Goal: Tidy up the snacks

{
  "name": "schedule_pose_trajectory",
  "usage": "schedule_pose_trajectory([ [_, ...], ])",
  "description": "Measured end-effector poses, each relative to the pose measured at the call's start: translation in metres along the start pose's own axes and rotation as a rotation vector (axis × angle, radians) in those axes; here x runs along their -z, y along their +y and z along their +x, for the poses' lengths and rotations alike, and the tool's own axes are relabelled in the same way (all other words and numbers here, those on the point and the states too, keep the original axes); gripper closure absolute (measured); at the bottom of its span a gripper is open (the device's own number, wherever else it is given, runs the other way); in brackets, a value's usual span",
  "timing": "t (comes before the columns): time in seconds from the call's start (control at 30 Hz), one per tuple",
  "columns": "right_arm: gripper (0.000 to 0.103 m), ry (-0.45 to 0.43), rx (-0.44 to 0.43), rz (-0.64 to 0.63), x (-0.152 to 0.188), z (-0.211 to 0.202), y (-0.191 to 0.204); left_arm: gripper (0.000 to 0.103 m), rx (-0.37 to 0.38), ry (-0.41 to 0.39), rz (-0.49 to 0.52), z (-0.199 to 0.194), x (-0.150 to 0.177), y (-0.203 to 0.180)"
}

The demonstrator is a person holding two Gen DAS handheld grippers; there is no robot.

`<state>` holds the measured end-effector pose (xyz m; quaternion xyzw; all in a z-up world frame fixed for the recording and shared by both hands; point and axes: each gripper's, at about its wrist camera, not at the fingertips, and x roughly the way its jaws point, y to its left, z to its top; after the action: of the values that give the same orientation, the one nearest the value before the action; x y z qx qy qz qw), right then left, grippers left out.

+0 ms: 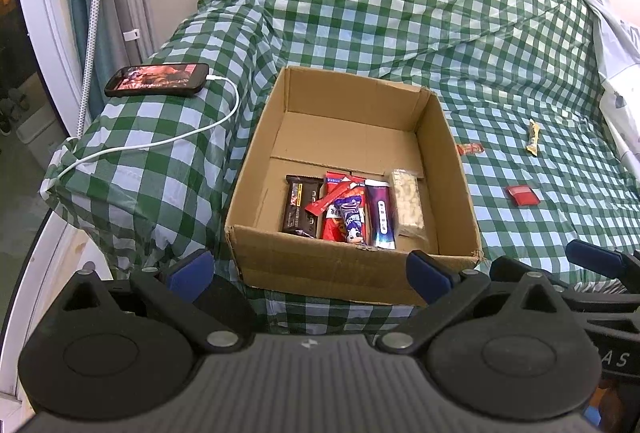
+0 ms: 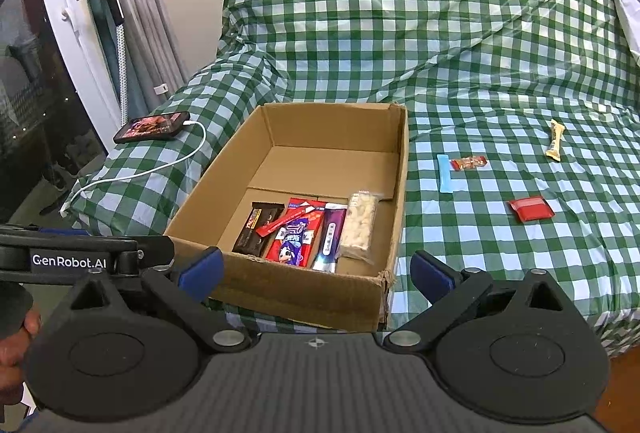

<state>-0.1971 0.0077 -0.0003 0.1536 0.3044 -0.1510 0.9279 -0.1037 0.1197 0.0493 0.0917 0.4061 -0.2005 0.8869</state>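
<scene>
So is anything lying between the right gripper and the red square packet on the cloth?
Nothing visible does. The red square packet lies alone on bare checked cloth, right of the cardboard box, and the right gripper has open, empty jaws.

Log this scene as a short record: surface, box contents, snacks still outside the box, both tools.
surface: checked cloth
box: open cardboard, snacks in a row at its near end
in box: brown bar; red packs; purple tube; clear nut pack
outside, right of box: blue stick; small red-brown bar; red pouch; yellow bar
left tool: open, empty
right tool: open, empty
also: phone on charging cable, left of box
</scene>
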Motion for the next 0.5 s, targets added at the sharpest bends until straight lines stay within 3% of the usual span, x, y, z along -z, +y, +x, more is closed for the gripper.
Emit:
schedule_pose_trajectory([
  [0.5, 0.004, 0.001, 0.001, 0.000, 0.0014, 0.0008, -0.0004, 0.000, -0.001, 0.007, 0.001, -0.0001, 0.0010, 0.0016],
])
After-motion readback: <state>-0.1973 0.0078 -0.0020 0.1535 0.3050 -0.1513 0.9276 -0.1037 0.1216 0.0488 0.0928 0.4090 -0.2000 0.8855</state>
